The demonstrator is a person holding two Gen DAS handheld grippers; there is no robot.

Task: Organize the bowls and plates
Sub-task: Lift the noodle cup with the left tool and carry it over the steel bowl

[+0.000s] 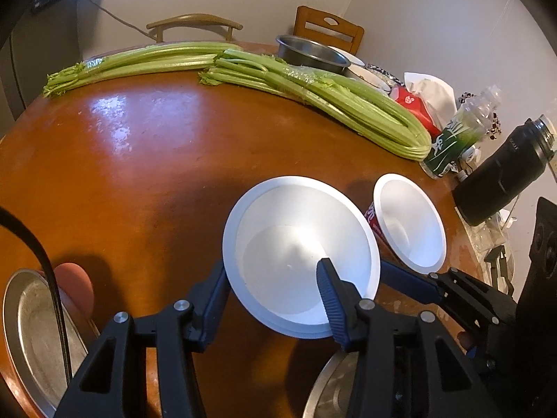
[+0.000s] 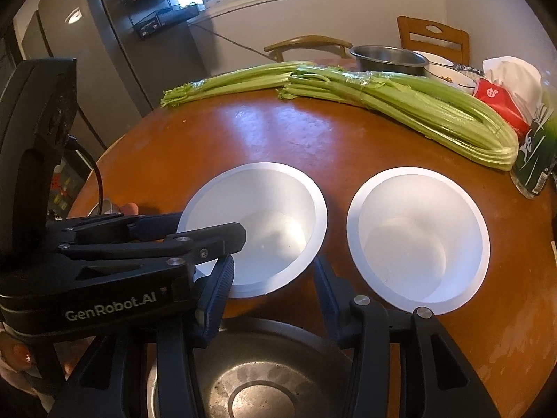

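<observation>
Left wrist view: white bowl [image 1: 301,256] sits near the table's [image 1: 139,160] near edge, left gripper [image 1: 275,296] straddling its rim, one finger inside, one outside, jaws spread and not clamped as far as I can tell. Second white bowl [image 1: 409,223] sits just beside it toward the right edge, apart, not nested. Steel bowl [image 2: 254,376] sits at the near edge under the right gripper [image 2: 275,285], jaws spread, holding nothing. Steel plate [image 1: 31,334] at the near-left edge. Judging progress: early, nothing stacked yet; bowls left to nest, steel pieces left to group. Left gripper reaches in low and level from the left. Celery [image 1: 313,94], bottle [image 1: 456,136] and flask [image 1: 504,174] lie along the far and right edges.
</observation>
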